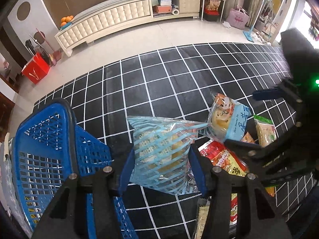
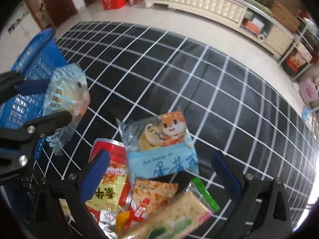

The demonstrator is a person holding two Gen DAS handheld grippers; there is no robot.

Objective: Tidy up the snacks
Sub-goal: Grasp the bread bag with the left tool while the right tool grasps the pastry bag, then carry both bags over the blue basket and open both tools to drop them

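Note:
My left gripper (image 1: 161, 165) is shut on a clear snack bag with light-blue stripes (image 1: 159, 149), held above the black grid mat beside the blue plastic basket (image 1: 47, 139). The same striped bag (image 2: 67, 91) and the left gripper's fingers (image 2: 33, 87) show at the left of the right wrist view. My right gripper (image 2: 161, 173) is open above a pile of snacks: a cartoon-fox pastry pack (image 2: 163, 141), a red and yellow packet (image 2: 111, 181), an orange packet (image 2: 153, 195) and a cracker pack with a green edge (image 2: 179, 217). Nothing sits between its fingers.
The black mat with white grid lines (image 1: 179, 75) covers the work surface. Beyond it lie a pale floor, a long cream cabinet (image 1: 119, 18) and a red box (image 1: 35, 69). The right gripper's body (image 1: 289, 135) crowds the right side of the left wrist view.

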